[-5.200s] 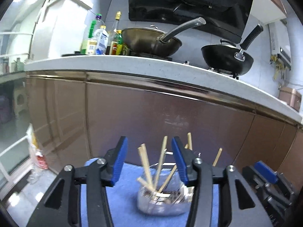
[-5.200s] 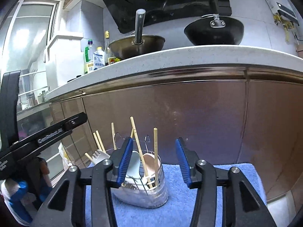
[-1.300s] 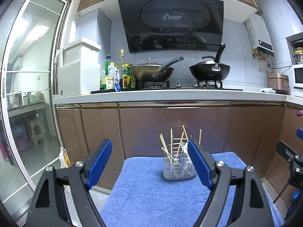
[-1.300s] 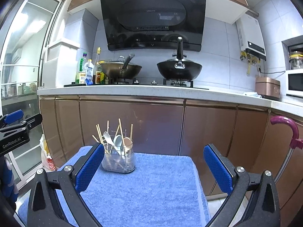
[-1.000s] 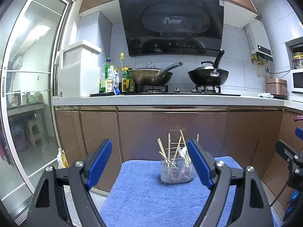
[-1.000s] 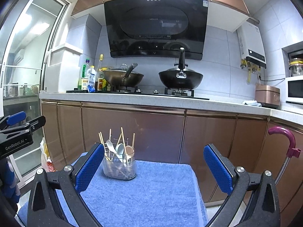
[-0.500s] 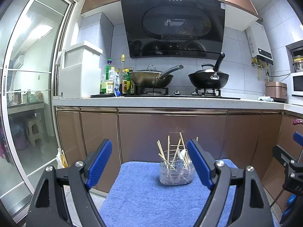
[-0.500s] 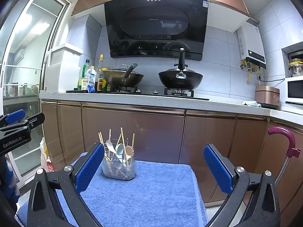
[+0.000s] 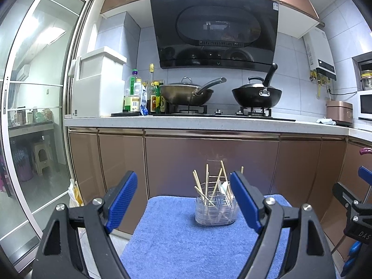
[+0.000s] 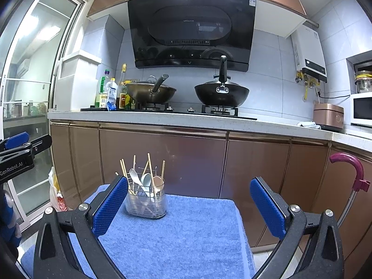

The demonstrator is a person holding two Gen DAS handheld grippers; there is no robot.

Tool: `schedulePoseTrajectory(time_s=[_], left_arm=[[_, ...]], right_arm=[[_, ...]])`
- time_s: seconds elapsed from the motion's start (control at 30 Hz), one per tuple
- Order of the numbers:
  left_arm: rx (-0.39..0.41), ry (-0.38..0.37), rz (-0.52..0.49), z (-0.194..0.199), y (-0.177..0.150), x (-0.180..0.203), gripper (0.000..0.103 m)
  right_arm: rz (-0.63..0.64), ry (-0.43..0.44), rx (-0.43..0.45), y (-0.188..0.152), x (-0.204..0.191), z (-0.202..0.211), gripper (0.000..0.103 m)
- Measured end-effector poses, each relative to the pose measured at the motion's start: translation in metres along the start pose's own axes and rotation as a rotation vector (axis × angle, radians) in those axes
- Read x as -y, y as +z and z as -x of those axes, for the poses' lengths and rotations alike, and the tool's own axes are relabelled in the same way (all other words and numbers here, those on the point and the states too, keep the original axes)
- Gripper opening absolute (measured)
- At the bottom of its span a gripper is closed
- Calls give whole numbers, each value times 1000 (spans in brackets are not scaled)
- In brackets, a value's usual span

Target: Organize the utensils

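Kitchen counter run with two woks [image 10: 221,95] on the hob behind; in front of the cabinets, a small surface covered by a blue towel [image 10: 186,232]. Only thing on it: a clear utensil holder [image 10: 146,201] near the far edge, toward the far-left corner as seen from the right wrist camera, upright. Inside it, wooden chopsticks [image 10: 150,167] plus a fork, a pale spoon and a wooden spoon, all standing heads-up, leaning a bit. No loose utensils on the towel that I can see. Left gripper [image 9: 183,203] is wide open, holds nothing, well back from the holder. Right gripper [image 10: 189,205] is also spread wide and empty, holder just past its left finger in view. Judgement: sorting looks done, this reads as the end/retreat step. Next move, if any: just a check for strays off-frame; near edge of the towel is hidden by the gripper bodies.
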State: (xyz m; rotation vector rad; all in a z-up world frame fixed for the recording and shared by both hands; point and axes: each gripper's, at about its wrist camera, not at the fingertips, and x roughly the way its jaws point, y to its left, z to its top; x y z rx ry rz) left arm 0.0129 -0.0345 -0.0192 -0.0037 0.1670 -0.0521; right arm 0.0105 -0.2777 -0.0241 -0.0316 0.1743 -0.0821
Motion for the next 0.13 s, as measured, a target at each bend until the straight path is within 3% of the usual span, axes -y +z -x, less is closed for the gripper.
schedulePoseTrajectory(time_s=[0.13], left_arm=[[-2,1,1,0,0,0,81]], right_arm=[[4,0,-3,0,-1,0,103]])
